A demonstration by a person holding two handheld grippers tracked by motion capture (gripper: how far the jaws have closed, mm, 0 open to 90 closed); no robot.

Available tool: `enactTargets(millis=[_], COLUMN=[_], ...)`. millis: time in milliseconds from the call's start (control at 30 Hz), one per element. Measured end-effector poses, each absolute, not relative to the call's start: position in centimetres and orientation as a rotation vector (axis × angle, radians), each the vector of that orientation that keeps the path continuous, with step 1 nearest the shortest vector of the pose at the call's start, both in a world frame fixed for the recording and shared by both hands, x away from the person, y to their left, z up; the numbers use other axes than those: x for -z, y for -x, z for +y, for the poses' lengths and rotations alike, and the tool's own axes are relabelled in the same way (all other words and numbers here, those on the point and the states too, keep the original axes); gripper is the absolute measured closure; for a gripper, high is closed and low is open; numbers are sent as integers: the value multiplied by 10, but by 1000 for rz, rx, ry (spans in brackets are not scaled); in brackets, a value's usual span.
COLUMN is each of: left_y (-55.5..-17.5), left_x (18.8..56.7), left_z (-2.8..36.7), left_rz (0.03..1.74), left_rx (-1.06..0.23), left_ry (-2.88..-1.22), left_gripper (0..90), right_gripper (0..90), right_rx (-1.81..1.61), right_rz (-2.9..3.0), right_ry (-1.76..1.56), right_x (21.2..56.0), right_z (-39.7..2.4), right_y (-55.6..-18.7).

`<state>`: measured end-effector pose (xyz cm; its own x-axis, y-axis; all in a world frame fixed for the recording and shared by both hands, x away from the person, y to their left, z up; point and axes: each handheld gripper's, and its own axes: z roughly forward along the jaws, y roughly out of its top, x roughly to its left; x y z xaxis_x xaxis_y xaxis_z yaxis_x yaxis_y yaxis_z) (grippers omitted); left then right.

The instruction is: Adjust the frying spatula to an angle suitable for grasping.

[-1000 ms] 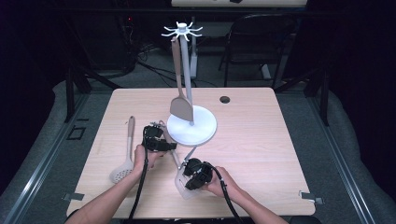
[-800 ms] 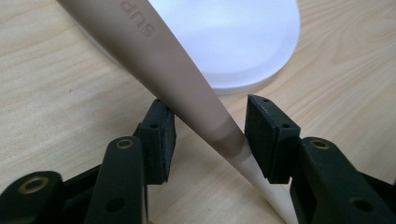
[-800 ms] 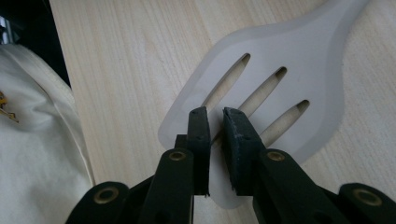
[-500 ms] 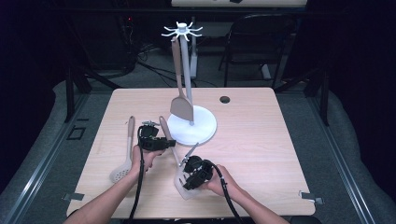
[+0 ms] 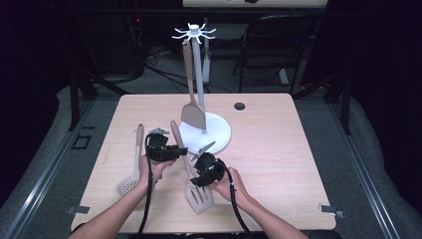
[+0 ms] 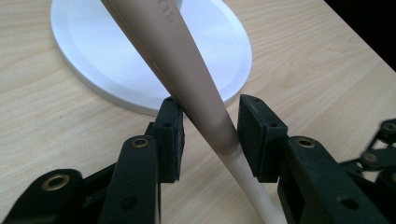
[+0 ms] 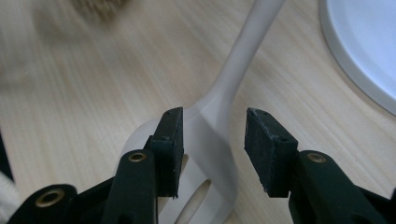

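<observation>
Count: three utensils. One solid turner (image 5: 191, 112) hangs on the white rack (image 5: 206, 132); one skimmer (image 5: 132, 169) lies on the table (image 5: 278, 149); one slotted turner (image 5: 191, 174) sits between the grippers. Its long axis runs near-far: head toward the person, handle tilted toward the rack base.

Left gripper (image 5: 174, 151): jaws just closing around the handle (image 6: 201, 107); contact unclear.

Right gripper (image 5: 198, 175): jaws just opening, spread over the head (image 7: 205, 140).

Handle embossing unreadable.

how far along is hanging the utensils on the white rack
Done: one tan solid spatula hangs on the white hooked rack. In hand: the tan-handled slotted spatula, handle between the left gripper jaws; the right gripper's jaws just opened. Left: the perforated spoon on the table.
</observation>
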<state>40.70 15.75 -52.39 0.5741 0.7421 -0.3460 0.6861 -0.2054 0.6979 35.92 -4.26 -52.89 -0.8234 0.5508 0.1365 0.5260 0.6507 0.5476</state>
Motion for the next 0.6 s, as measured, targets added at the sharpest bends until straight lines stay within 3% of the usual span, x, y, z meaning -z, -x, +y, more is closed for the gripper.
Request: enactTargets(millis=[300,600], left_y=[-400,-396], left_x=[515,512], left_z=[154,154], left_rz=[1096,1015], left_rx=[-98,-51], left_ry=[-1939,-1903], left_gripper=[627,617], right_gripper=[577,667], right_rx=[-946,-994], right_rz=[2787,2777], right_ry=[-944,-924], right_x=[530,531], right_z=[-36,-36], right_y=[-369,-369])
